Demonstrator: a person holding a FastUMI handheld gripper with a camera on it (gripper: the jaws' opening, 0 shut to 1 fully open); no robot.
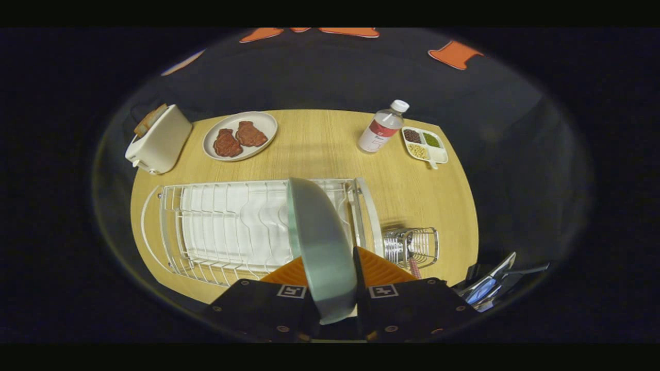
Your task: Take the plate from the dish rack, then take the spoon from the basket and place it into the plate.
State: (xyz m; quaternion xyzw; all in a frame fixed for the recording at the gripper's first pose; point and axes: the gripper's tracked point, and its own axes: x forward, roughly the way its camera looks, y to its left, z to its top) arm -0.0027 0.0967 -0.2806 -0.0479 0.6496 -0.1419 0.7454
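Gripper view: nearest, the gripper (330,278) pinches the grey-green plate (319,242) on edge between its two orange fingers (379,268), both pressing its faces. Held by so narrow a bite, the plate could pivot or slip if swung quickly. It seems to hang just above the white dish rack (227,226), whose wires could catch its rim. Right of the rack, the wire basket (412,246) holds the red-handled spoon (414,267). Farther off stand a toaster (157,139), a plate of meat (240,136), a bottle (382,129) and a divided tray (425,145).
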